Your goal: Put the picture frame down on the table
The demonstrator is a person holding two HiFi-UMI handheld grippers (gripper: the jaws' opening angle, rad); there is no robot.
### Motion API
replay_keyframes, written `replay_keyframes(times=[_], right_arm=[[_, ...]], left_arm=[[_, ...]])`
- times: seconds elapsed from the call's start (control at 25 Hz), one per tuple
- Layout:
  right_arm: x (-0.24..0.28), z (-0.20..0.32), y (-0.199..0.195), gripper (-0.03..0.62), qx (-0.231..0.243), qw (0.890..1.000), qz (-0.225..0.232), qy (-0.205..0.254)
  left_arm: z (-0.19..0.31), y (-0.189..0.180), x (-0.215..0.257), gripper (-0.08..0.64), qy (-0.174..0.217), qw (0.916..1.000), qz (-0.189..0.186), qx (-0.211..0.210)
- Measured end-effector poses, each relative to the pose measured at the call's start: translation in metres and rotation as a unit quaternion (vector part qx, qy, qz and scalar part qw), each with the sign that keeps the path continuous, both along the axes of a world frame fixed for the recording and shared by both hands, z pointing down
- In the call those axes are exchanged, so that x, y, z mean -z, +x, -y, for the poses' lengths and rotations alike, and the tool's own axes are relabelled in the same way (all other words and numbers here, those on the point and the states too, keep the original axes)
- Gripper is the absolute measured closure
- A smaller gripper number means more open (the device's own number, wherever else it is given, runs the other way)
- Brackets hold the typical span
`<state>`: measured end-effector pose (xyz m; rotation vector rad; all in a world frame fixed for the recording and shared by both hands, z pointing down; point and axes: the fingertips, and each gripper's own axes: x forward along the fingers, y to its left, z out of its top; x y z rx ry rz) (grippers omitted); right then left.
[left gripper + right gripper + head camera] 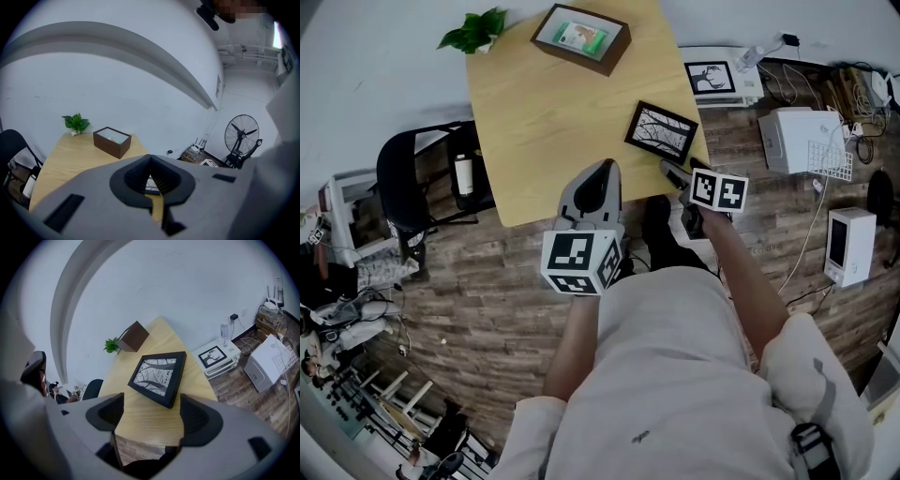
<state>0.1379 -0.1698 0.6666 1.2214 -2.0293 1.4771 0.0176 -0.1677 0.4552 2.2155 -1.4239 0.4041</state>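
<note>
nearest the lens is the person's light shirt [675, 356], with both forearms reaching forward over the wood floor [469, 281]. left gripper [598, 178]: jaws brought together, nothing between them, held over the near edge of the table [534, 112]. right gripper [153, 412]: jaws spread wide and empty, aimed at the picture frame [159, 378] just beyond them, not touching it. picture frame position: flat on the tabletop, face up, turned at an angle, in the near right part of the table; its right corner sits close to the right edge. from this layout the placing appears complete. handling estimate: a thin black moulding round a printed panel, probably light and stiff; if glazed, the face is fragile and should take no jaw pressure. the moulding looks smooth, so a grip may slip; take hold across the near border or a corner, jaws clamping top and bottom of the moulding only. clearances: the near and right table edges are the hazard, since a push to the right could tip the frame off. open room lies to the left and far side, a broad bare stretch of tabletop between the frame and the brown box [581, 37]; the plant [473, 30] at the far left corner is well apart. a black chair [403, 178] stands left of the table, clear of both grippers
</note>
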Motion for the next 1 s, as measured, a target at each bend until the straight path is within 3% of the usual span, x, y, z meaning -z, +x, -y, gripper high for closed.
replay_keyframes(times=[0.28,0.6,0.8,1.0], right_arm=[[0.019,-0.014,-0.008,0.250,-0.026,0.999,-0.001,0.021],[0.053,-0.031,-0.030,0.328,-0.062,0.997,0.003,0.054],[0.078,-0.055,-0.055,0.373,-0.042,0.996,0.005,0.080],[0.110,-0.080,-0.069,0.399,-0.028,0.993,-0.026,0.116]], left_arm=[[-0.012,-0.010,0.010,0.554,0.008,0.9995,-0.004,-0.029],[-0.031,-0.018,0.016,0.554,0.011,0.9963,-0.012,-0.085],[-0.046,-0.030,0.023,0.554,0.015,0.9932,-0.018,-0.114],[-0.059,-0.043,0.029,0.554,0.021,0.9903,-0.027,-0.134]])
